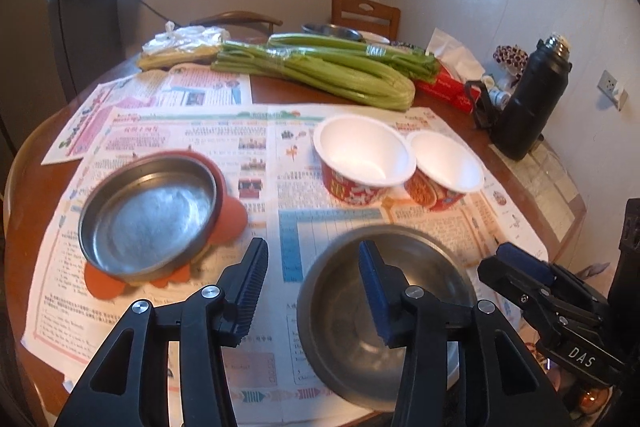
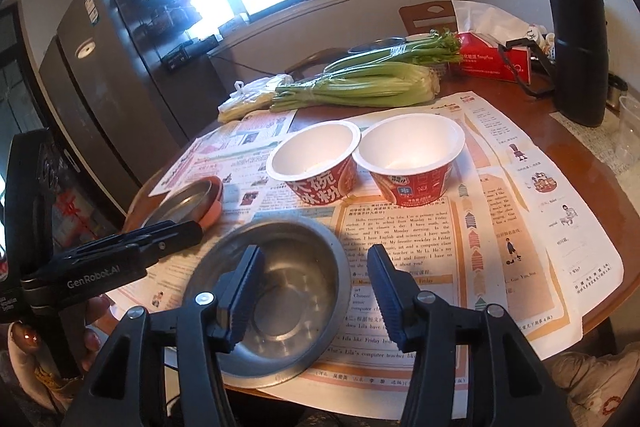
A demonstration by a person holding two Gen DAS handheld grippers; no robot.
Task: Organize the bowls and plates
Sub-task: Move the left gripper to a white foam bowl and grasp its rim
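Fingers of left gripper (image 1: pixel 314 291) spread partway, nothing between the pads; right pad overlaps the steel bowl (image 1: pixel 360 359) in the left wrist view, contact cannot be told. Fingers of right gripper (image 2: pixel 316 293) also parted, empty; left finger (image 2: pixel 244 291) sits over the same steel bowl's (image 2: pixel 280 259) interior, right finger just outside its rim at 3 o'clock. No earlier frame, so no motion noted.

Bowl rests on newspaper (image 2: pixel 400 239) at the table's (image 2: pixel 580 163) near edge. Shallow steel dish (image 1: pixel 148 215) lies on an orange mat at 10 o'clock from the bowl. Two red paper bowls (image 2: pixel 316 163) stand touching at 12 o'clock.

Writing: "GenRobot.AI" on the left gripper's body seen from the right wrist; "DAS" on the right gripper's side seen from the left wrist. Newspaper carries English text, "Hello everyone" legible. Paper bowl shows large Chinese characters.
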